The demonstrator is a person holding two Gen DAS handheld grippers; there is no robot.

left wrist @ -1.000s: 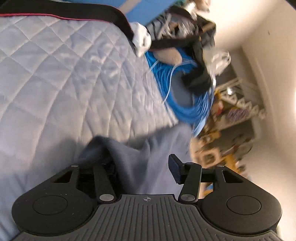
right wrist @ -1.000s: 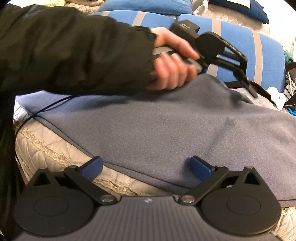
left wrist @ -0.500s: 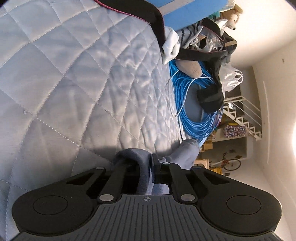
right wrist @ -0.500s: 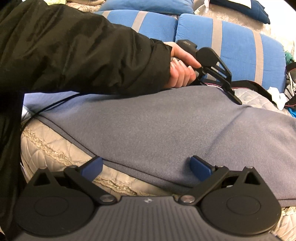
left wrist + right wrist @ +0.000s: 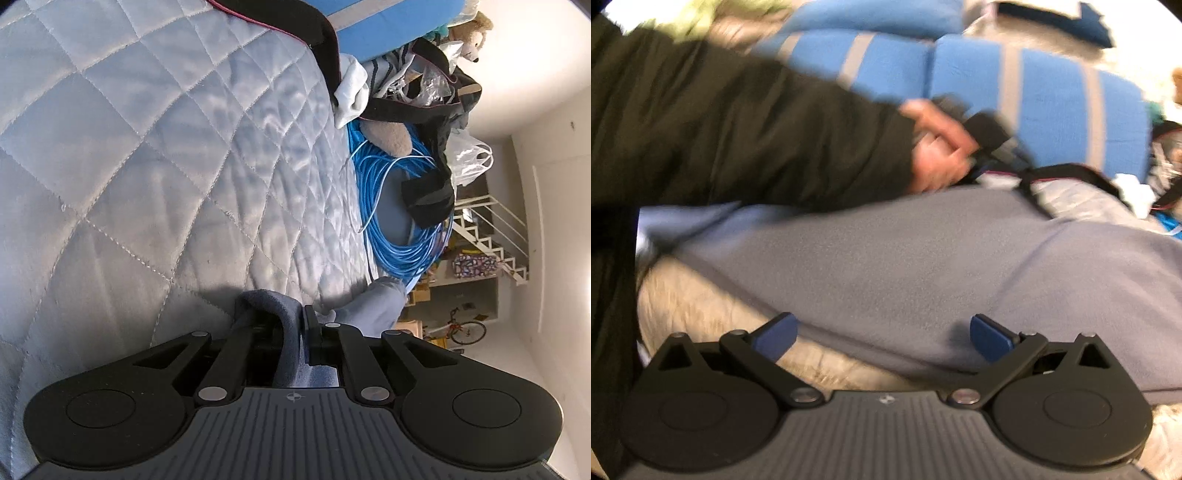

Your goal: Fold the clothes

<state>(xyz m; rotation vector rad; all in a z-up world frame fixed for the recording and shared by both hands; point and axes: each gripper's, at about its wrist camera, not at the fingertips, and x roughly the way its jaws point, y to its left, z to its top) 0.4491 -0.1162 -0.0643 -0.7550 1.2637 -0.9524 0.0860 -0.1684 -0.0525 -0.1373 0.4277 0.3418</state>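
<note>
Here the fold has barely begun. The grey garment [image 5: 923, 258] lies spread across the bed [image 5: 147, 147], its near hem over the cream mattress edge [image 5: 713, 306] and its far side by the striped blue pillows [image 5: 1034, 96]; no layer is yet doubled over. Left wrist view: the left gripper [image 5: 295, 325] is pinched tight on a bunched far edge of the garment, cloth rising between the closed jaws and draping over one finger, with quilted bedding beyond. Right wrist view: the right gripper [image 5: 882, 332] stands spread wide just above the near hem, its blue pads [image 5: 988, 334] clear of the cloth and holding nothing; the view is blurred. The person's hand [image 5: 938, 147] and black sleeve [image 5: 738, 129] reach across to the far side. Judged progress: one edge secured, the second grasp outstanding, then the lift, fold-over and smoothing all remain. Blue cable [image 5: 399, 236] and clutter lie off the bed's side
</note>
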